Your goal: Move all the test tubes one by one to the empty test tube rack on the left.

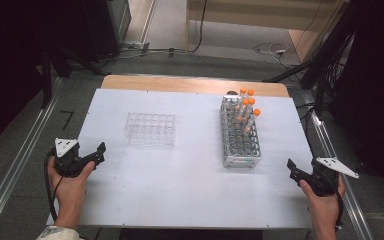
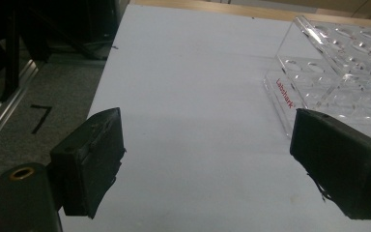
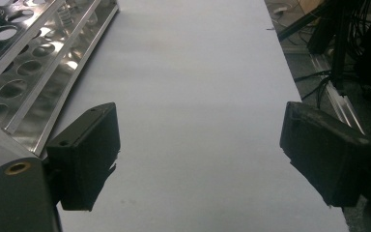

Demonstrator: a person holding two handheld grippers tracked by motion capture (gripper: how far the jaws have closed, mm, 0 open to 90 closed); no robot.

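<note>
A clear plastic tube rack sits left of the middle of the white table, with nothing in its holes. To its right stands a metal tube rack with several orange-capped tubes at its far end. My left gripper rests open near the table's left edge, short of the clear rack, with nothing between its fingers. At the right edge my right gripper is open too, just right of the metal rack. Bare table shows between the jaws of the left gripper and the right gripper.
The table's wooden far edge borders grey floor. Metal rails run along both sides of the table. Cables and dark stands crowd the right side. A black "7" mark is on the floor at the left.
</note>
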